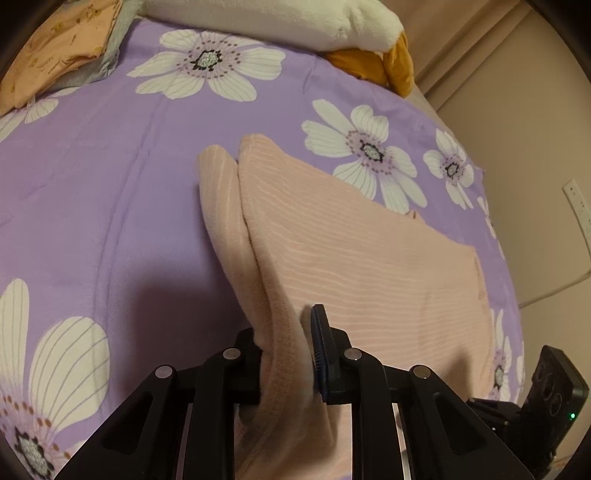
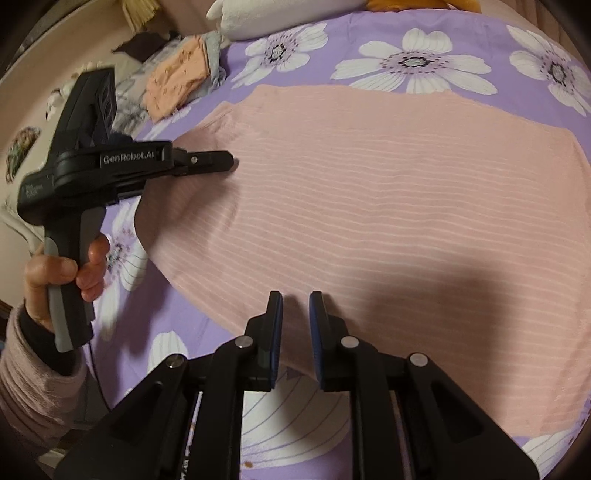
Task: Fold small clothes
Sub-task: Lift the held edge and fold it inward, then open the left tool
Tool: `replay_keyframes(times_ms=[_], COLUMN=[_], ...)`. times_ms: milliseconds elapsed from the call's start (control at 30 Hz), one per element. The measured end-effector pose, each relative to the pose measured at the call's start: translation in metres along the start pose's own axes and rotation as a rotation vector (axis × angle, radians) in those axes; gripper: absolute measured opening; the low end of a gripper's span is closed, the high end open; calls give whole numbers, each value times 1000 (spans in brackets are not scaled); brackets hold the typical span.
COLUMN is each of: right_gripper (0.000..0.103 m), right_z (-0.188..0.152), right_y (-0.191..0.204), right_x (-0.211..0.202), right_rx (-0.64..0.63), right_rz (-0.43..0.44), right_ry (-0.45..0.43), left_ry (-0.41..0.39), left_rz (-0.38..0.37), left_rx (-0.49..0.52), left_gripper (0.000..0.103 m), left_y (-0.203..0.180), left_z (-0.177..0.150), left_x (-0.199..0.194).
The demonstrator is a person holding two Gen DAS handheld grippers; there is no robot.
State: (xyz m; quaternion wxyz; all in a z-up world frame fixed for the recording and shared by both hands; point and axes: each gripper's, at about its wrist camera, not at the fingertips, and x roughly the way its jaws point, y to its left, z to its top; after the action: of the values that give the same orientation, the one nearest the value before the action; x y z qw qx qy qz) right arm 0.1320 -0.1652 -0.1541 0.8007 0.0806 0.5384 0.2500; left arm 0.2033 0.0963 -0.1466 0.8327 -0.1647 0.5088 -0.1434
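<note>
A pink ribbed garment (image 1: 369, 266) lies spread on a purple sheet with white flowers (image 1: 110, 184). Its left edge is lifted into a doubled flap that runs up into my left gripper (image 1: 291, 354), which is shut on that flap; the cloth hides the left finger. In the right wrist view the garment (image 2: 388, 192) fills the middle, and the left gripper (image 2: 231, 162), held by a hand, pinches its left edge. My right gripper (image 2: 295, 325) hovers over the garment's near edge with a narrow gap between its blue pads (image 2: 317, 332) and nothing in it.
Folded orange and grey clothes (image 2: 177, 77) are stacked at the far left of the bed. A white plush cushion with a mustard part (image 1: 277, 22) lies at the far end. The bed's right side ends near a beige wall with a socket (image 1: 576, 206).
</note>
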Motion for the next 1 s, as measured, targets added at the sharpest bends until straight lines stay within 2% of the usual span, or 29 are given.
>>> replay_keyframes(times_ms=[267, 500, 700, 800, 900, 1000], right_gripper=[16, 16, 16, 17, 23, 34], right_z=[-6, -8, -15, -19, -22, -23], right_y=[-25, -45, -72, -87, -101, -113], right_x=[-32, -48, -59, -62, -63, -64], right_rx=[99, 153, 235, 288, 350, 405], right_rz=[31, 38, 62, 81, 117, 169], right_ry=[-90, -152, -199, -219, -232, -250], left_ry=[-33, -40, -15, 23, 76, 115], left_rz=[-2, -7, -9, -8, -13, -5], left_rx=[32, 117, 168, 182, 190, 198], left_gripper=[14, 13, 13, 13, 13, 13], left_y=[-26, -68, -104, -119, -132, -142], left_z=[4, 9, 10, 6, -1, -8], left_x=[-13, -16, -2, 13, 31, 42])
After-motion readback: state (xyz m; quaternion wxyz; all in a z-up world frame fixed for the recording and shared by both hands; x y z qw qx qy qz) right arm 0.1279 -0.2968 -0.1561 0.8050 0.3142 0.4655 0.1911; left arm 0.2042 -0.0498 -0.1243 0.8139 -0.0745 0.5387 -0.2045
